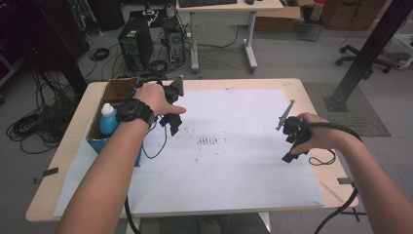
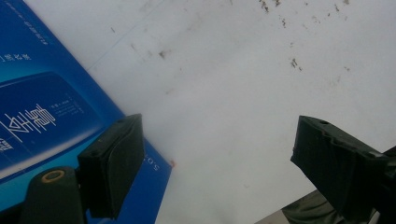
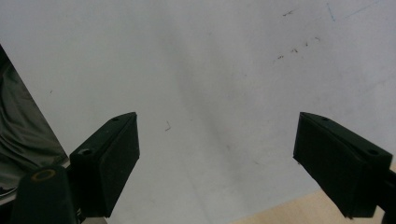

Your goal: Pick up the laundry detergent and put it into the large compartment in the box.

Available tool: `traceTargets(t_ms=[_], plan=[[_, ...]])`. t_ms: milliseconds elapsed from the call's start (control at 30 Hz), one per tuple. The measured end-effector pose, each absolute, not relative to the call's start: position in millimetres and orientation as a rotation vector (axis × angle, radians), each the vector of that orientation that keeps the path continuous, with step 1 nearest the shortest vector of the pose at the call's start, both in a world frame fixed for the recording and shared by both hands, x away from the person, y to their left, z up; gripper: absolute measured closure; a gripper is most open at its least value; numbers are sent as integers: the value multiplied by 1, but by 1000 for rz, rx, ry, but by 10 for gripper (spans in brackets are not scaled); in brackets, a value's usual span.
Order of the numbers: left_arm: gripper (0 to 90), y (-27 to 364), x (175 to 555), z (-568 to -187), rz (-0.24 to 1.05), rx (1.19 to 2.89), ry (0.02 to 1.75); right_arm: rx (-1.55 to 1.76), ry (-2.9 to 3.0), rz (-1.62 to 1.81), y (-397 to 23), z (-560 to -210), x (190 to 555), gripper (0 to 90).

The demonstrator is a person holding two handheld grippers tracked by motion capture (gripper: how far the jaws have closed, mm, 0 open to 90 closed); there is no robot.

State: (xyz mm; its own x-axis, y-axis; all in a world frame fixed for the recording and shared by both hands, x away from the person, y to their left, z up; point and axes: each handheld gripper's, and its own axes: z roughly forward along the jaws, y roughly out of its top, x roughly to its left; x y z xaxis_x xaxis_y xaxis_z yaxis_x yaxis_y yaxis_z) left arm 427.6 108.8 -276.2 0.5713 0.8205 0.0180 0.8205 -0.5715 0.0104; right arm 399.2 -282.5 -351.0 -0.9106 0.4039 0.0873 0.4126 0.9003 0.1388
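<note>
Both grippers, left gripper and right gripper, jaws spread, empty; bottle at 9 o'clock remains boxed, ungrasped

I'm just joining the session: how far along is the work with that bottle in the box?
Nothing looks done: the blue-capped bottle stands in the open cardboard box. In hand: the left tongs hang open beside the box, holding nothing. The right tongs are open over the white sheet. Grasping remains.
</note>
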Motion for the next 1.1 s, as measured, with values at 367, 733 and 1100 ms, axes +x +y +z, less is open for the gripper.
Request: traceTargets(t_ms=[367,733,1100], plan=[[171,109,425,-276,31,2791,1449,-639,-3012,-241,-281,-350,398,144],[170,110,424,-278,10,2788,1452,-648,-3012,-239,-283,-349,396,143],[170,111,423,-279,11,2783,1458,-643,-3014,-237,-282,-349,396,144]])
